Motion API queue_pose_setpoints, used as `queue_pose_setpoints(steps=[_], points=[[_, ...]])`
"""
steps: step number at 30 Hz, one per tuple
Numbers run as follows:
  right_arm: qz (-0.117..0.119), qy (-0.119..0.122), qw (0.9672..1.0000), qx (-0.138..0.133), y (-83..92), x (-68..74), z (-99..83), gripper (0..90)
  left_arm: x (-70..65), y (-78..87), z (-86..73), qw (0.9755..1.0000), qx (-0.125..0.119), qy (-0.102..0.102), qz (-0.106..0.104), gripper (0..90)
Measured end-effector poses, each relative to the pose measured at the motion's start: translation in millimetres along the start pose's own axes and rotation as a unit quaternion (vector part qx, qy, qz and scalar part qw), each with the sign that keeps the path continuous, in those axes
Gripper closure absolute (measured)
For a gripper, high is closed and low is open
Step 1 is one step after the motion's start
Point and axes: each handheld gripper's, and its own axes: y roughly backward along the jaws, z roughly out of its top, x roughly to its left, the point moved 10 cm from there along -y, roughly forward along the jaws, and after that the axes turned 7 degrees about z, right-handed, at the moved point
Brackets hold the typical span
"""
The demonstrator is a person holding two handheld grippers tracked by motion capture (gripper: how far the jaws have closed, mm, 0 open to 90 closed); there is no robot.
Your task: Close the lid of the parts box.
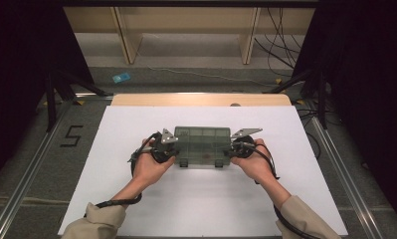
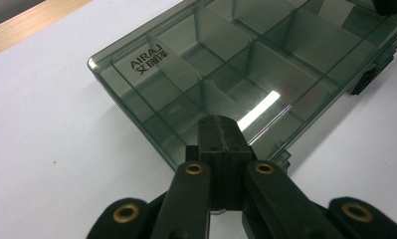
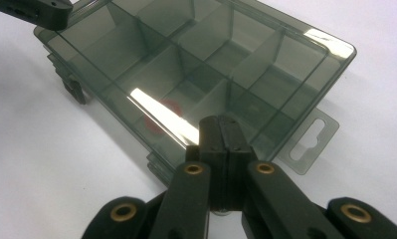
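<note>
Nearest to you at the bottom of the high view, your two beige sleeves (image 1: 94, 224) come up off the white table top (image 1: 136, 124) and your hands sit either side of the smoky grey see-through plastic organiser box with the divided compartments (image 1: 202, 144), which lies flat in the middle of that white surface with its lid down. Your left gripper (image 2: 221, 134) has its two black jaws pressed flat together with nothing between them, tips sitting over the near edge of the lid, and your right gripper (image 3: 221, 137) is the same story at the other short end: jaws together, empty, tips over the lid by the clear hang tab (image 3: 310, 139). Whether the tips actually touch the lid I honestly can't tell from these shots. So right now you're bracketing the box, not holding it. My guess is the risk from here is the box skating away: it's slick plastic on a smooth sheet, and if you push with closed jaws on one end harder than the other it'll probably spin or slide instead of staying put. Same deal if you go for the two dark latches (image 1: 201, 163) on the front edge: closed tips could slip off them, or pop the lid unevenly and tip the thing. Further out there's the bare wooden strip (image 1: 201, 99) at the far edge of the table, so a hard shove could send it that way.
</note>
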Motion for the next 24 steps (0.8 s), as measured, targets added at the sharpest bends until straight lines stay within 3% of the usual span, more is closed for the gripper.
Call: queue_pose_setpoints(steps=[3,5,7,9,10,11,12,13,15,16,19,20,21,22,23,24], points=[[-0.005,0.014,0.9999,-0.009,-0.6,-3.6,0.3,90.0,0.1,0.2,-0.3,1.0,-0.001,-0.005,0.001,89.9],[0.002,0.005,1.0,0.007,3.1,-2.0,-2.7,89.8,-0.4,0.4,-0.5,1.0,-0.001,-0.004,0.0,89.1],[-0.004,0.02,0.9997,-0.013,0.5,-4.8,-0.1,88.8,-0.5,0.7,-0.5,1.0,-0.001,-0.003,0.001,87.0],[-0.001,0.02,0.9997,-0.014,1.1,-4.7,0.2,87.6,-1.1,0.9,-0.4,1.0,-0.002,-0.003,0.002,85.7],[0.005,0.023,0.9997,-0.004,2.7,-3.8,-1.7,86.7,-0.2,1.0,-0.2,0.9999,-0.004,-0.011,0.003,84.9],[0.005,0.03,0.9995,-0.005,2.3,-4.3,-1.8,85.9,-0.2,0.7,0.0,0.9999,-0.005,-0.01,0.003,83.7],[0.005,0.032,0.9994,-0.008,2.2,-4.4,-1.5,85.0,-1.5,-0.6,1.4,0.9999,-0.014,0.007,0.005,82.3],[0.006,0.037,0.9993,-0.007,2.6,-4.5,-1.6,83.7,-0.4,-1.0,2.0,0.9998,-0.017,0.006,0.008,81.0],[0.006,0.037,0.9992,-0.012,3.2,-4.3,-0.7,80.0,-0.1,-0.7,2.5,0.9996,-0.022,0.012,0.01,77.2],[0.007,0.025,0.9996,-0.008,4.6,-2.2,-2.3,78.2,-0.1,-0.2,2.4,0.9996,-0.023,0.013,0.01,74.7],[0.006,0.027,0.9995,-0.016,6.0,-4.0,-2.3,71.6,3.0,1.4,1.3,0.9996,-0.024,0.007,0.014,67.6],[0.01,0.013,0.9997,-0.02,6.5,-2.2,-2.1,69.0,4.0,2.2,0.9,0.9996,-0.023,0.005,0.014,65.3],[0.01,0.026,0.9994,-0.021,6.9,-4.5,-2.2,66.3,3.1,2.2,1.0,0.9994,-0.027,0.016,0.012,63.1],[0.011,0.017,0.9995,-0.023,8.1,-3.4,-1.9,63.9,4.7,3.1,-0.4,0.9996,-0.023,0.012,0.014,60.8],[0.012,0.024,0.9993,-0.028,8.6,-4.4,-1.3,61.3,5.4,3.7,-0.4,0.9996,-0.025,0.006,0.011,58.7],[0.013,0.019,0.9992,-0.033,9.5,-3.6,-0.6,58.6,4.9,4.6,-0.6,0.9995,-0.027,0.014,0.01,56.3]])
